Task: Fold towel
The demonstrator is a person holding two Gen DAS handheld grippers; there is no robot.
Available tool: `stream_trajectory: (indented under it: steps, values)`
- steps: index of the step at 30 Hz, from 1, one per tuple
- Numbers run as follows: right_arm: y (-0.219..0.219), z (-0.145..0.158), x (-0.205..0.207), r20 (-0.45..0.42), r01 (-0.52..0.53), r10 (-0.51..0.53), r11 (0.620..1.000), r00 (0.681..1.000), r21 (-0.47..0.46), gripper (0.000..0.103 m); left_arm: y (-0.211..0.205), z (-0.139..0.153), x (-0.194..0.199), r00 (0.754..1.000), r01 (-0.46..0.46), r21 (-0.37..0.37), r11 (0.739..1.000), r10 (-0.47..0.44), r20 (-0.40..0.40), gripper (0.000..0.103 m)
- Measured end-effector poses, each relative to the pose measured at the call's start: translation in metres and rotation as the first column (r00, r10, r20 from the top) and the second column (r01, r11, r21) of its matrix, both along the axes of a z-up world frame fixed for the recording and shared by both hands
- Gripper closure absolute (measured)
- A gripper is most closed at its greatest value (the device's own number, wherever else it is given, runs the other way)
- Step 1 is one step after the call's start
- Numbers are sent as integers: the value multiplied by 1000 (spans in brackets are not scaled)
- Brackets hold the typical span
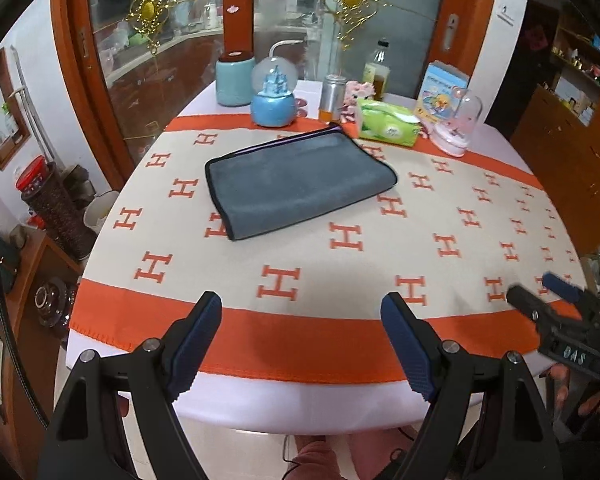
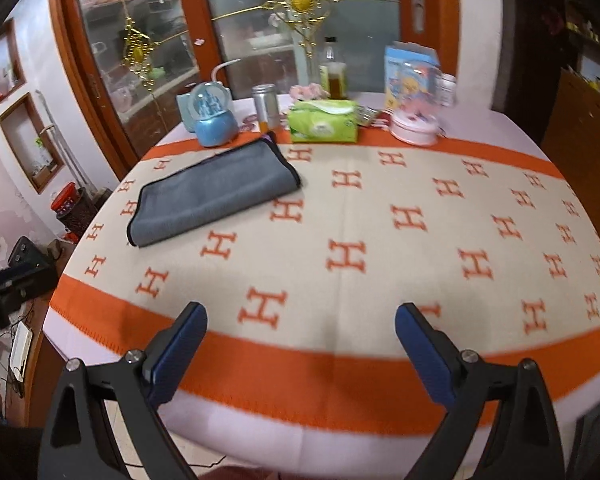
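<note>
Nearest the lens we see the left gripper, its two blue-padded black fingers spread wide and released over the near orange border of the table. The right gripper is likewise spread apart and holds nothing; it hangs above the same near edge. In the left wrist view the right gripper also shows at the right edge of the table, and white characters on its black body are blurred; we cannot read them with confidence.

The round table carries a cream cloth with orange letter H marks and orange borders. The grey folded towel with black piping lies flat on this cloth, toward the far left part of the table, well apart from both grippers. A lilac layer shows along its far edge.

Along the far edge of the table stand:
- a blue snow globe with a castle inside, just beyond the towel;
- a silver metal can;
- a green soft pack of tissues, its printing too small to read;
- a pale blue illustrated box, text illegible;
- a pink base with a clear dome.
</note>
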State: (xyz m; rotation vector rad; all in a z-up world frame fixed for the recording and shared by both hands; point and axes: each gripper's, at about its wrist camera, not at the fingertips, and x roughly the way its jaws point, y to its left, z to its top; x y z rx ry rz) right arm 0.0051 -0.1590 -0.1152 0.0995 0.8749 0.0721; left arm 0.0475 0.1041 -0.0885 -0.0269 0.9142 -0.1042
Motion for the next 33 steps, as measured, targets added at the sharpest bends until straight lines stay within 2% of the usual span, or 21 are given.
stream_trajectory:
  steps: [5, 12, 21, 27, 33]
  values:
    - [-18, 10, -28, -31, 45, -45, 999, 999, 5, 7, -16, 12, -8, 1000, 22, -20, 1000, -22, 0, 22]
    - [-42, 32, -53, -66, 68, -65, 997, 996, 45, 7, -48, 22, -12, 996, 68, -54, 996, -70, -48, 22]
    - [-52, 65, -66, -66, 45, -41, 998, 997, 53, 7, -99, 48, -25, 993, 114, -4, 993, -114, -16, 21]
    - [-50, 76, -68, -58, 38, -35, 998, 998, 52, 7, -116, 59, -33, 997, 69, 42, 997, -70, 11, 19]
    - [-47, 83, -67, -6, 27, -27, 999, 1000, 25, 7, -126, 70, -40, 996, 26, 90, 996, -34, 87, 13]
